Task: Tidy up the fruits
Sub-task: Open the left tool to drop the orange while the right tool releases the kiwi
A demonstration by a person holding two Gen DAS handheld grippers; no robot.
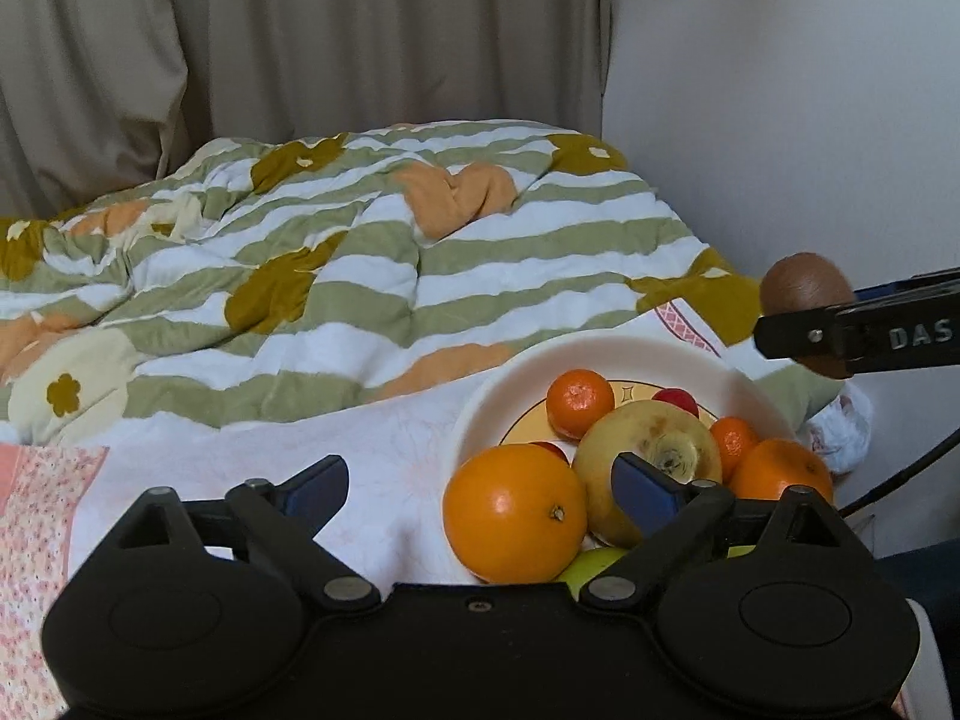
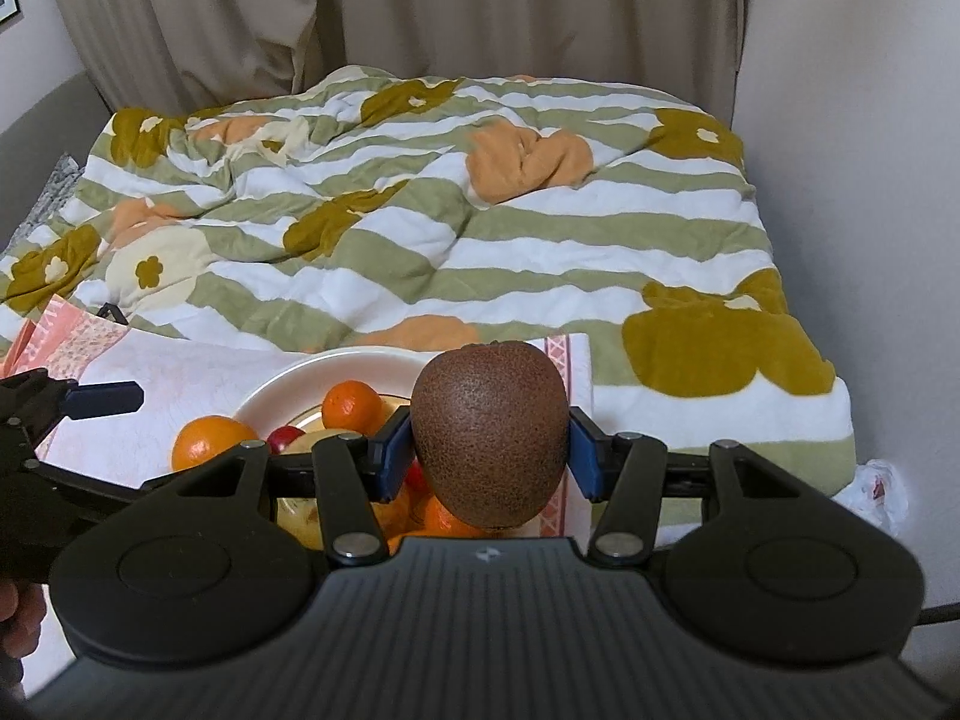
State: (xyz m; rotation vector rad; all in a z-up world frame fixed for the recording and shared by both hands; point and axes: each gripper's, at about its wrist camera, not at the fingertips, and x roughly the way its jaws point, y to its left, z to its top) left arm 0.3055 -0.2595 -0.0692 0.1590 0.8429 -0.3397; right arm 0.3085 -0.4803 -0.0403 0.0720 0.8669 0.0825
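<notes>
A white bowl (image 1: 636, 348) on a bed holds a large orange (image 1: 513, 510), a yellow pear-like fruit (image 1: 648, 462), small tangerines (image 1: 579, 399) and small red fruits (image 1: 675, 402). My left gripper (image 1: 480, 486) is open and empty, just in front of the bowl, its right finger against the yellow fruit. My right gripper (image 2: 489, 450) is shut on a brown kiwi (image 2: 489, 435) and holds it above the bowl (image 2: 288, 384). In the left wrist view the kiwi (image 1: 804, 285) hangs above the bowl's right rim.
A green and white striped quilt (image 2: 480, 228) with flower prints covers the bed behind the bowl. A pale floral cloth (image 1: 372, 450) lies under the bowl. Beige curtains (image 1: 360, 30) hang behind, a white wall (image 1: 780, 120) stands at the right.
</notes>
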